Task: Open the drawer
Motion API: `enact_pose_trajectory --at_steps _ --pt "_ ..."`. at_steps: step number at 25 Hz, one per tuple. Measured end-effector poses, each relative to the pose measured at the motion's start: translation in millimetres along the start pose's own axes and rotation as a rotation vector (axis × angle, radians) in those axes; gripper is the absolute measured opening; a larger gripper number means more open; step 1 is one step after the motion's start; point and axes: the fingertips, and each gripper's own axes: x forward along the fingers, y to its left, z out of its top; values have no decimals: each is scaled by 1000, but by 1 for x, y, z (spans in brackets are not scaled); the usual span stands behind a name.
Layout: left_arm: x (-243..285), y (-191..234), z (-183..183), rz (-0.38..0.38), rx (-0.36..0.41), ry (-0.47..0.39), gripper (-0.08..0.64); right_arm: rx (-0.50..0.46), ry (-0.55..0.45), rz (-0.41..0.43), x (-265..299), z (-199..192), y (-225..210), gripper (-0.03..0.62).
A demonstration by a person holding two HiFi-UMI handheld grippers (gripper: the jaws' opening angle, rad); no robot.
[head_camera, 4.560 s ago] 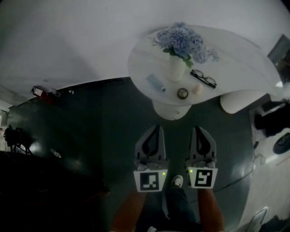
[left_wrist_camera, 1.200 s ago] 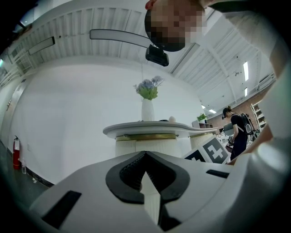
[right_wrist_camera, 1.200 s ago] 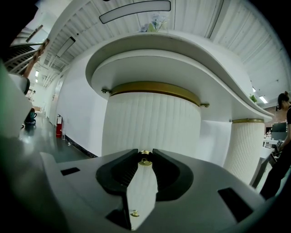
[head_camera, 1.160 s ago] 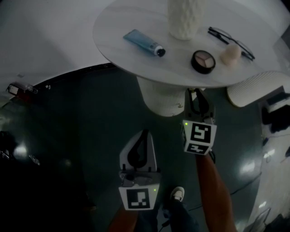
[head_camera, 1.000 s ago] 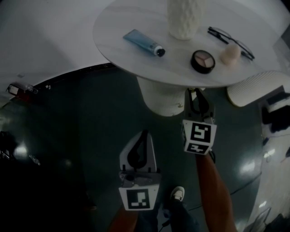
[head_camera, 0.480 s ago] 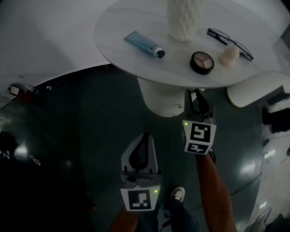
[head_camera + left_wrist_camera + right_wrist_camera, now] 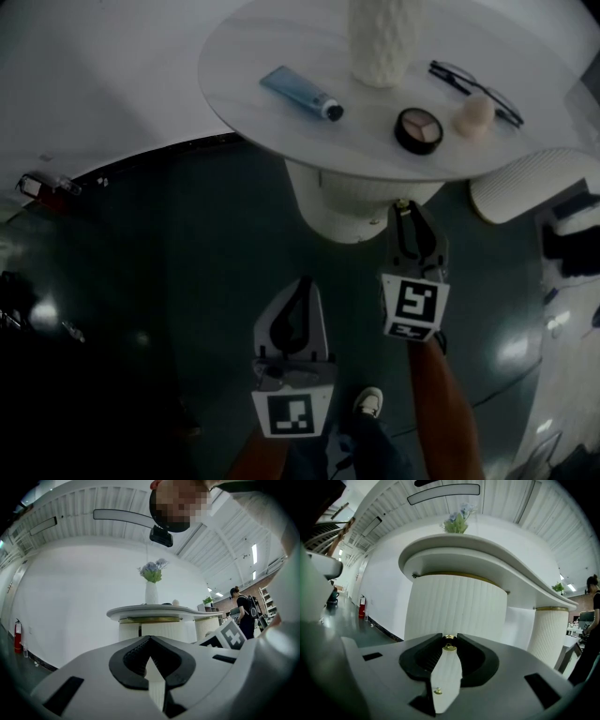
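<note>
Item: the drawer, set in the ribbed pedestal (image 7: 454, 606) under the round worktop (image 7: 272, 52). We are finding no seam on its front, so we cannot tell how far out it stands. Its knob (image 7: 449, 645) is small and brass, the only purchase on that front.

Item: the right tongs (image 7: 449, 641). We are pinching the knob at the very tips and pointing nearly level, which is lining the pull up with the drawer's likely travel. Judged step: drawing straight back toward ourselves.

Item: the left tongs (image 7: 302, 281), pressed together on nothing. We are holding them low and well back from the pedestal, clear of the drawer's path.

On the worktop, untouched: vase (image 7: 380, 42), tube (image 7: 302, 92), compact (image 7: 418, 129), glasses (image 7: 476, 80). We are judging an even pull advisable, since a jerk could slip the tips off the knob or rock the vase.
</note>
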Motion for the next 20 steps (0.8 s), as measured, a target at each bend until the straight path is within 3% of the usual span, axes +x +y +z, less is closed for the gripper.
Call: enact_pose_trajectory --at_steps 20 --pt "-46 -28 28 3 12 -5 3 54 -3 3 -143 -24 8 104"
